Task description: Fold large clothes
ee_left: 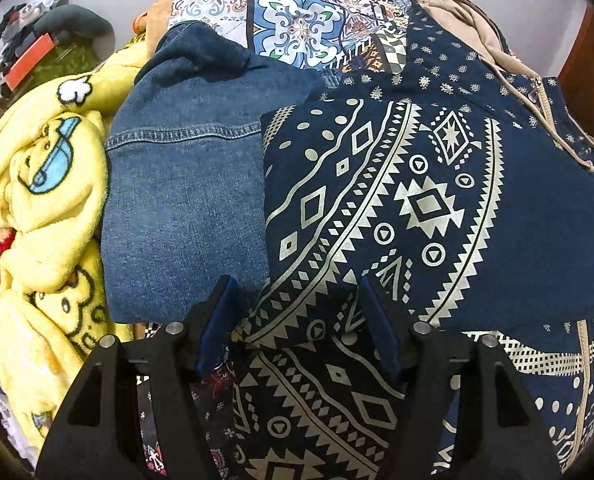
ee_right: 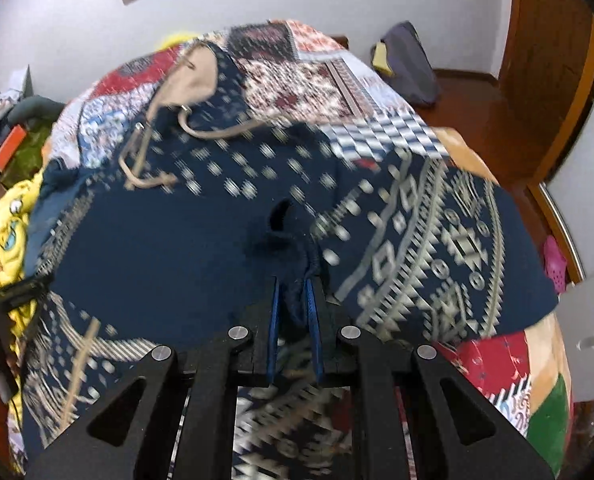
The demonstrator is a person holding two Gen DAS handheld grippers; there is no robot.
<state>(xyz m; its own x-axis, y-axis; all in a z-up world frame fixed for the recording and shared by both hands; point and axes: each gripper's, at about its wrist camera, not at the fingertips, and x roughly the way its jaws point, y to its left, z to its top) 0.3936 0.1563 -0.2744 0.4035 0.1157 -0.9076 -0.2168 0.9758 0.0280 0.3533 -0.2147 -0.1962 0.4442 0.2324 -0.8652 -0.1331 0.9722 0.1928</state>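
Note:
A navy hoodie (ee_left: 437, 208) with white tribal print and a beige hood (ee_left: 465, 20) lies spread on the bed, one sleeve folded across its body. My left gripper (ee_left: 297, 284) is open just above the sleeve's lower edge, holding nothing. In the right wrist view my right gripper (ee_right: 295, 280) is shut on a bunched navy cuff of the hoodie (ee_right: 201, 264) and holds it over the body. The beige drawstrings (ee_right: 217, 130) lie near the hood. The right wrist view is motion-blurred.
A folded denim garment (ee_left: 185, 208) lies left of the hoodie. A yellow cartoon blanket (ee_left: 45, 208) is heaped at the far left. A patchwork quilt (ee_left: 305, 28) covers the bed. A wooden door (ee_right: 549, 60) and floor are at the right.

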